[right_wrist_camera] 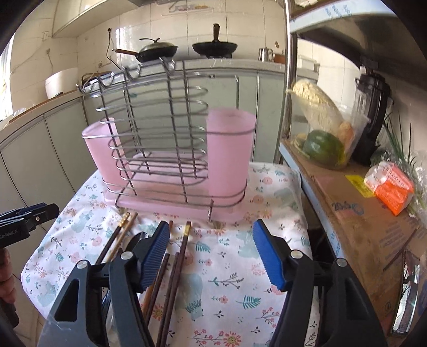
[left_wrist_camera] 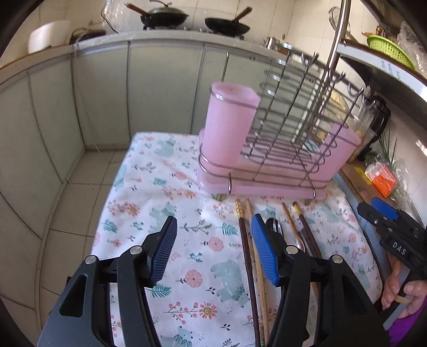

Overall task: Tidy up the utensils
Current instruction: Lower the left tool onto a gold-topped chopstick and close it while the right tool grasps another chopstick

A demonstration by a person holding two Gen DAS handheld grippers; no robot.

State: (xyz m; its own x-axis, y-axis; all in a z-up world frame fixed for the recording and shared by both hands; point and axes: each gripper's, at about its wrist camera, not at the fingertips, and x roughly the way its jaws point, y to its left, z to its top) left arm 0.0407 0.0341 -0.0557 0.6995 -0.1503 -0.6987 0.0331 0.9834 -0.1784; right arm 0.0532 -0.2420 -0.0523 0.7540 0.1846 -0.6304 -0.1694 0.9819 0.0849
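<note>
A wire utensil rack [left_wrist_camera: 283, 149] [right_wrist_camera: 160, 138] on a pink tray stands on the floral cloth, with a pink cup [left_wrist_camera: 229, 125] [right_wrist_camera: 229, 149] at one end and another pink cup [right_wrist_camera: 101, 152] at the other. Several chopsticks [left_wrist_camera: 248, 253] [right_wrist_camera: 182, 251] and a metal spoon [left_wrist_camera: 300, 243] lie on the cloth in front of it. My left gripper [left_wrist_camera: 214, 221] hangs open over bare cloth, just left of two chopsticks. My right gripper [right_wrist_camera: 210, 227] is open above the cloth; dark chopsticks lie below beside its left finger, untouched. Each gripper shows in the other's view: the right gripper [left_wrist_camera: 384, 213], the left gripper [right_wrist_camera: 29, 213].
A cardboard box [right_wrist_camera: 355, 213] to the right carries a bag of vegetables [right_wrist_camera: 323, 133], an orange packet [right_wrist_camera: 392, 186] and a blender [right_wrist_camera: 371, 112]. Grey cabinets [left_wrist_camera: 106, 88] with woks [left_wrist_camera: 165, 17] on top stand behind. Left of the table lies tiled floor [left_wrist_camera: 77, 208].
</note>
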